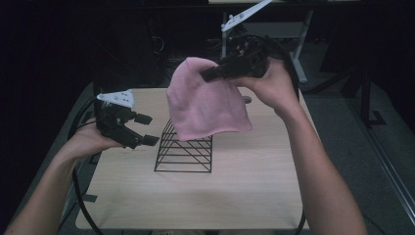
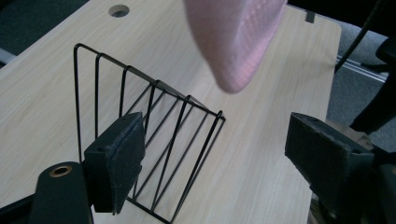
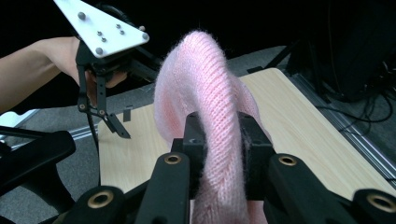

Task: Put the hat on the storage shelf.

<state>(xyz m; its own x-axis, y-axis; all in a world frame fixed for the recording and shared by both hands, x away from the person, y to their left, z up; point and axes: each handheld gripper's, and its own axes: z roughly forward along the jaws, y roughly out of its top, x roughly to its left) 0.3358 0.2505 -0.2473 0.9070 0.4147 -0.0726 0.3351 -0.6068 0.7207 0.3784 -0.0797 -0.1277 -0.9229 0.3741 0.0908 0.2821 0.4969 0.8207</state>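
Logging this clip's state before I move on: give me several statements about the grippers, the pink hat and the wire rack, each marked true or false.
1. The right gripper is clamped on the pink knit hat. True.
2. The hat lies flat on the table. False: it hangs in the air from the right gripper, above the black wire rack.
3. The left gripper is open and holds nothing. True.
4. The left gripper grips a bar of the wire rack. False: in the high view it is beside the rack, apart from it.
5. The wire rack stands on the wooden table. True.
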